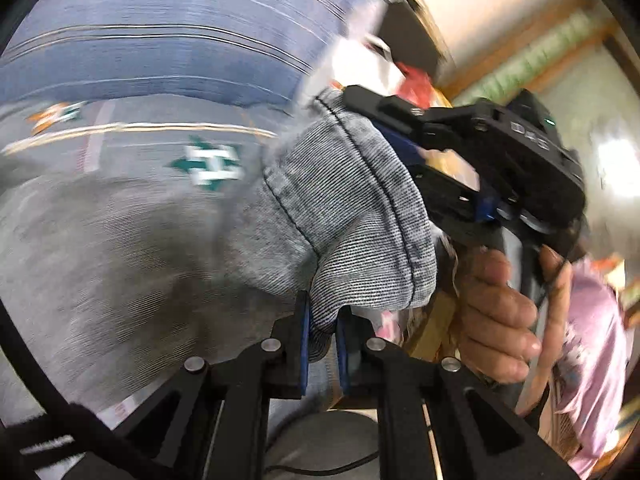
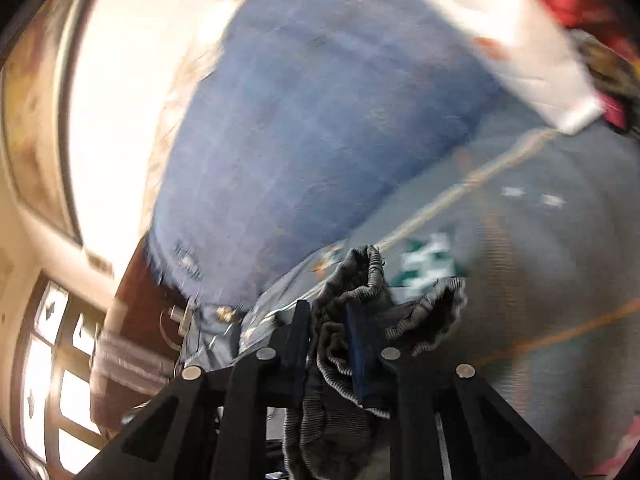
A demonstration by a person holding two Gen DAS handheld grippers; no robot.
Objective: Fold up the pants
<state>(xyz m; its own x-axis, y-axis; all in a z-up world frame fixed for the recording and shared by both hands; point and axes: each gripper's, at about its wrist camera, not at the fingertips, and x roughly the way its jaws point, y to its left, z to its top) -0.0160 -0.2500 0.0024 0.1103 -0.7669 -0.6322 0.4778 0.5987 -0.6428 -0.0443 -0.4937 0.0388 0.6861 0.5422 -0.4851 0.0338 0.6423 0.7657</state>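
Note:
The pants [image 1: 352,208] are grey striped denim with dark stitched seams. My left gripper [image 1: 323,340] is shut on a fold of the pants, which rises up and to the right from its blue pads. My right gripper [image 2: 330,328] is shut on a bunched hem of the pants [image 2: 360,280]; more cloth hangs below the fingers. In the left wrist view the right gripper [image 1: 472,160] is close by at the right, held in a hand [image 1: 500,312], with the pants stretched between the two. Both views are blurred by motion.
Under the pants lies a bedspread, blue [image 1: 160,60] at the far side and grey with green-white patterns [image 1: 208,164] nearer. A white and red cloth pile [image 2: 520,32] lies at the bed's far side. A window [image 2: 52,380] is at the left.

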